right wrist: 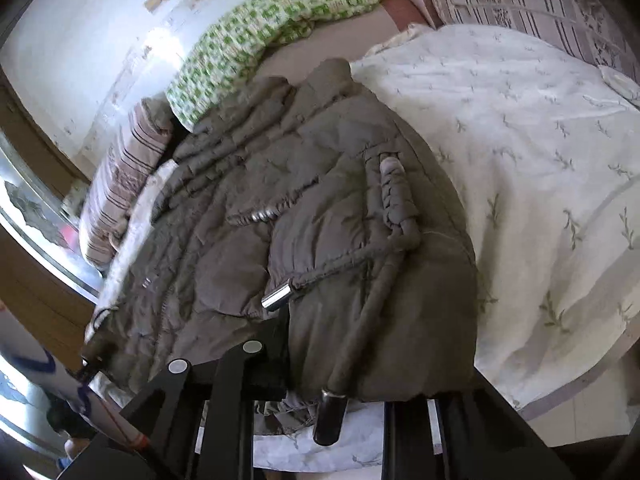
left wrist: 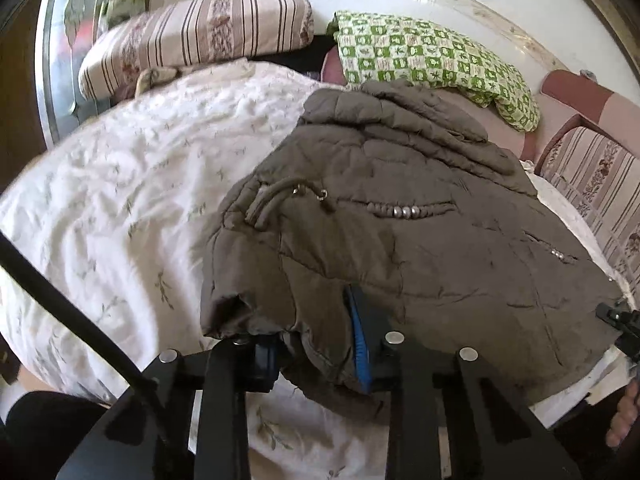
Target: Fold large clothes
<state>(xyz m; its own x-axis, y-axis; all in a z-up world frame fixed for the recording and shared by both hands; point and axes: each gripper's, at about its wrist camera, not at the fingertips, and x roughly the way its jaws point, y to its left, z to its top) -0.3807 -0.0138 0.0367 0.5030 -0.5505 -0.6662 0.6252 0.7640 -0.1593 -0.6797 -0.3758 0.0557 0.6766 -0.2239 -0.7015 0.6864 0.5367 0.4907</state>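
A brown quilted puffer jacket (left wrist: 400, 208) lies folded over on a white floral bedspread (left wrist: 120, 184). My left gripper (left wrist: 316, 344) is shut on the jacket's near hem, with a blue finger pad (left wrist: 360, 344) showing against the fabric. In the right wrist view the same jacket (right wrist: 280, 200) fills the middle, with a drawstring and a metal toggle (right wrist: 276, 298). My right gripper (right wrist: 332, 364) is at the jacket's near edge and the fabric drapes over its fingers, hiding them. The right gripper also shows at the far right of the left wrist view (left wrist: 620, 324).
A striped pillow (left wrist: 192, 40) and a green checked blanket (left wrist: 432, 60) lie at the bed's head by the white wall. A striped headboard cushion (left wrist: 600, 184) is at right. The bedspread (right wrist: 540, 160) spreads right of the jacket. A wooden frame and window are at left.
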